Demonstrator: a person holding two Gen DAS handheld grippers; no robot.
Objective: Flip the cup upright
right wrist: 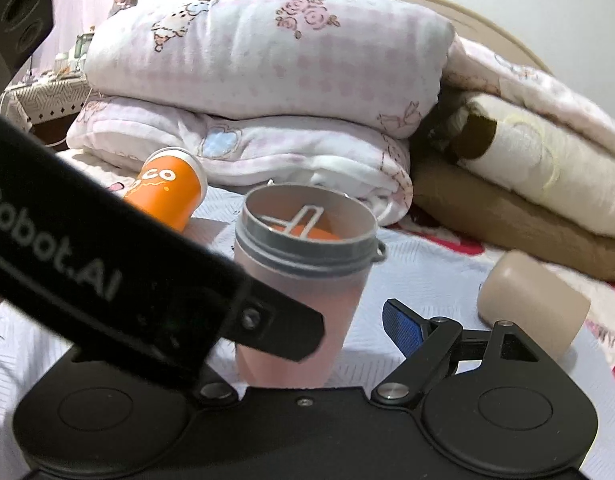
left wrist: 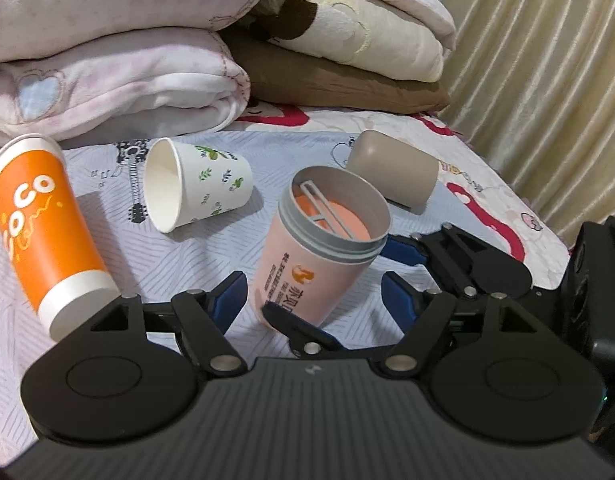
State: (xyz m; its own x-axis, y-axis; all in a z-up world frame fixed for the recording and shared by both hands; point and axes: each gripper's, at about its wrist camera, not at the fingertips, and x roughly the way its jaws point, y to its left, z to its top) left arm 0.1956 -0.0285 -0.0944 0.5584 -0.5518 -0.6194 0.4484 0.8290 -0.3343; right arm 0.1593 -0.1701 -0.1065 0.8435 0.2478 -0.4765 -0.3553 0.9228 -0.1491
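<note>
left tool (left wrist: 312, 292) open around pink cup (left wrist: 319, 248), paper cup (left wrist: 195, 184) behind

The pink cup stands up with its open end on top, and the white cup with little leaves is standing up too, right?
Not quite. The pink cup stands with its opening on top, but the white leaf cup lies on its side, as the left wrist view shows.

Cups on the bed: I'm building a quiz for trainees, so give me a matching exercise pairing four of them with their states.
1. pink plastic shaker cup with grey rim
2. orange paper cup with white lettering
3. white paper cup with leaf print
4. beige plain cup

A. on its side, mouth facing the camera
B. mouth up, between tongs
C. base facing the camera
D. rim uppermost, leaning

Pairs: 1-B, 2-D, 3-A, 4-C
</note>
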